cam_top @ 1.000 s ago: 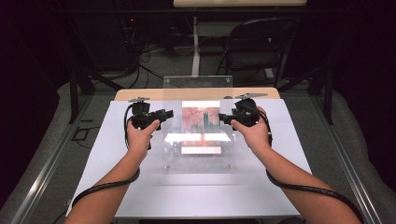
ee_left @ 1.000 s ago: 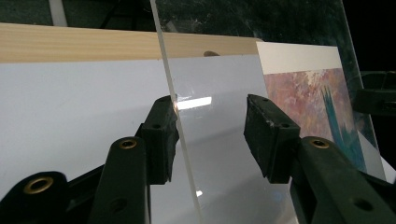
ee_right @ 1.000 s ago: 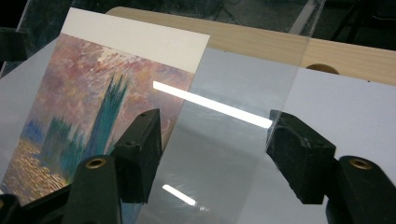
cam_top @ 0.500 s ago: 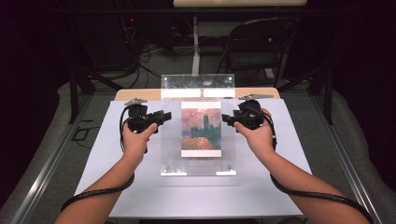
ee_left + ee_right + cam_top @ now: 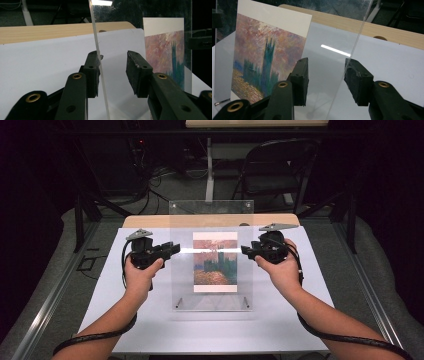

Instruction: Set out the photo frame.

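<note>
While you hold the clear acrylic frame (image 5: 212,257) upright over the middle of the white tabletop (image 5: 100,305), your left tongs (image 5: 172,249) sit at its left edge and your right tongs (image 5: 246,250) at its right edge. Both pairs have just been closing, with the pane's edge between their pads. On the left, one pad (image 5: 93,72) touches the edge while the other stands clear — the tongs are not yet clenched. On the right, the edge runs against one pad (image 5: 357,80), the other apart. Behind the pane — the painted print (image 5: 215,261) faces you.
</note>
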Motion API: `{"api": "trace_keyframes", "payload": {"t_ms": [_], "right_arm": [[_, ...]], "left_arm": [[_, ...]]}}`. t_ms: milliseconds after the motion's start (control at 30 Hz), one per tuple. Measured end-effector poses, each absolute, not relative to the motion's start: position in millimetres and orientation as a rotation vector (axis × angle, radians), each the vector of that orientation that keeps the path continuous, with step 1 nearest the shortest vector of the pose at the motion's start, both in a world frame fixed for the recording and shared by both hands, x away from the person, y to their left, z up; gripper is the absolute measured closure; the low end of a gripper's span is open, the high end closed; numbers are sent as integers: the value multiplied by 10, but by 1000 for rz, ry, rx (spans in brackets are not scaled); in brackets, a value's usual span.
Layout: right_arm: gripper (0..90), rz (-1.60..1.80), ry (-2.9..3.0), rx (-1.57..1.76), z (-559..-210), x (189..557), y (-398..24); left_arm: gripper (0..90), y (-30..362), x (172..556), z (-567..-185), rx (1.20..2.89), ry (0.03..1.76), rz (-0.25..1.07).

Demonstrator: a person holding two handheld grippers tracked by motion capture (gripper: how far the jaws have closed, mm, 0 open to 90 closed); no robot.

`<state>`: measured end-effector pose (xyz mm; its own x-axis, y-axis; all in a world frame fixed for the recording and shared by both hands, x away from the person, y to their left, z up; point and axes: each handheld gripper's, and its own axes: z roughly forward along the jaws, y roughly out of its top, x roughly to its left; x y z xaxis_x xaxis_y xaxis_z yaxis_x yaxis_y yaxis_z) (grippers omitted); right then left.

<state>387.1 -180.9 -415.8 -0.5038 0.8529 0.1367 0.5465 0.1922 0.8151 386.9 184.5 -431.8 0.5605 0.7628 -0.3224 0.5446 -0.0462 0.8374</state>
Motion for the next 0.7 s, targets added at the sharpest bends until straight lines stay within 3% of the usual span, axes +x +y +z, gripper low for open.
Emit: {"api": "trace_keyframes", "payload": {"t_ms": [700], "right_arm": [[642, 1298, 2131, 1271, -4092, 3572, -1908]], "left_arm": [[679, 1899, 3563, -4257, 1728, 1020, 280]]}}
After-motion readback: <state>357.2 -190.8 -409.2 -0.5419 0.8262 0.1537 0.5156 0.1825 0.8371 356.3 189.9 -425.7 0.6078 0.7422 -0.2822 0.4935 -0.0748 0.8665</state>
